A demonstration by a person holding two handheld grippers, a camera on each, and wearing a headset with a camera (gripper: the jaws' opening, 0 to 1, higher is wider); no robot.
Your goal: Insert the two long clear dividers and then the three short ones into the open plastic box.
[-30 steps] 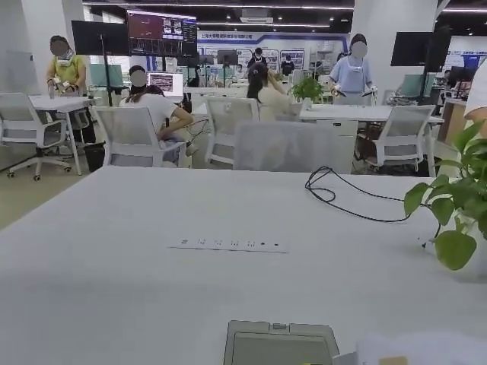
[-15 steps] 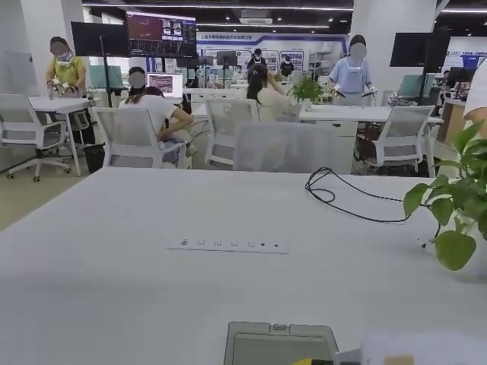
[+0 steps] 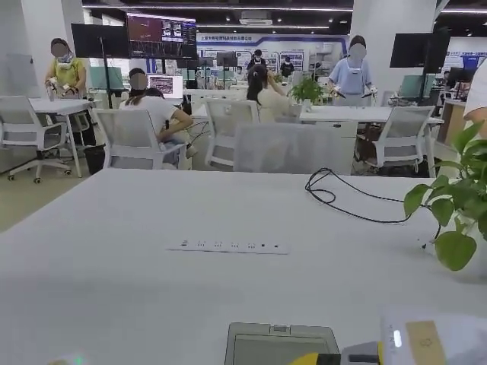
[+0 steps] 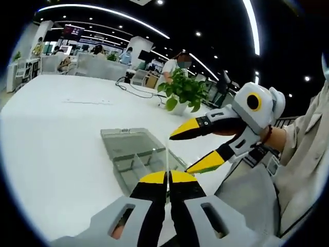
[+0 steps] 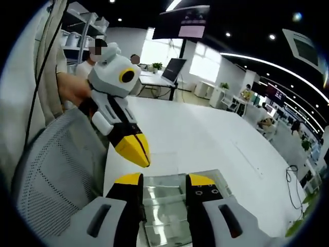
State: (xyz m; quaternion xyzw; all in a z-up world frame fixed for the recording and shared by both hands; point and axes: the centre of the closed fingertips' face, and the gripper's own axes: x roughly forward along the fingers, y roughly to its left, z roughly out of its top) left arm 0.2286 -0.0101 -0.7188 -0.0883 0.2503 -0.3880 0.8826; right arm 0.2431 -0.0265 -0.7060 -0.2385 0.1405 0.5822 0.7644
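White workbench (image 4: 46,154), open plastic box (image 4: 128,146) mid-frame. Bottom centre, left gripper (image 4: 167,177) pinches thin clear divider (image 4: 167,154) edge-on; right gripper (image 4: 179,154) spread, centre right.

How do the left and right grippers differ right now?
The left gripper has its jaws shut; the right gripper has its jaws apart. The left gripper pinches a thin clear divider; the right gripper holds nothing. Both have yellow-tipped jaws and point toward the open box.

Left tool (image 4: 167,176) and right tool (image 5: 163,180): white, yellow-tipped; sleeve (image 4: 304,144) perhaps beige.
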